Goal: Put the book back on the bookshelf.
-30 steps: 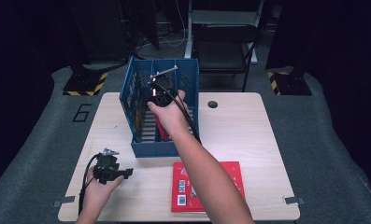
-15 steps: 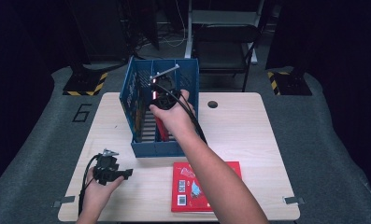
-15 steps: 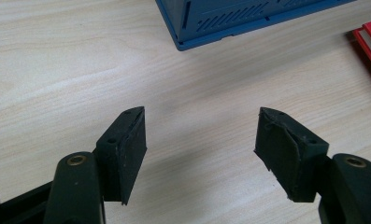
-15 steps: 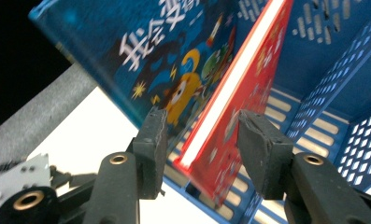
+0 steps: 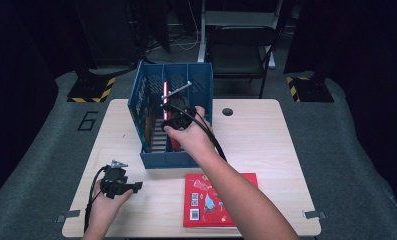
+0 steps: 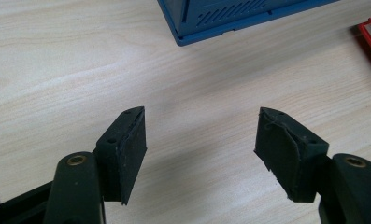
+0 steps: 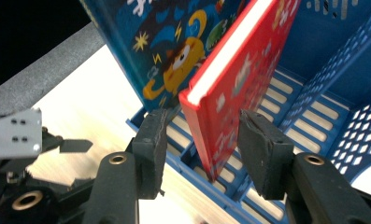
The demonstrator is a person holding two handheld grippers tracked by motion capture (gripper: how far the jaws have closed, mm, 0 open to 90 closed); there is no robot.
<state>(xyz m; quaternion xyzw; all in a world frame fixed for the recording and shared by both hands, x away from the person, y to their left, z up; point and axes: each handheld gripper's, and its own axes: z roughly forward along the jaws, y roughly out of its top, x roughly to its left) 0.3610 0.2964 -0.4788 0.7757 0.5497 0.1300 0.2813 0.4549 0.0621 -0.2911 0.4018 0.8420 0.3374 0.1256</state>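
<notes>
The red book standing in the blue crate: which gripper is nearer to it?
The right gripper: its fingers straddle the red book inside the blue crate. The left gripper sits open over the table, well away.

The left gripper (image 5: 136,186) rests low near the table's front-left corner, held in the left hand (image 5: 106,202), jaws spread wide. The right gripper (image 5: 172,109), arm stretched forward toward the table's far edge, has its jaws parted.

Light wood table (image 5: 266,145), blue crate (image 5: 158,161), red book (image 5: 236,215)
</notes>
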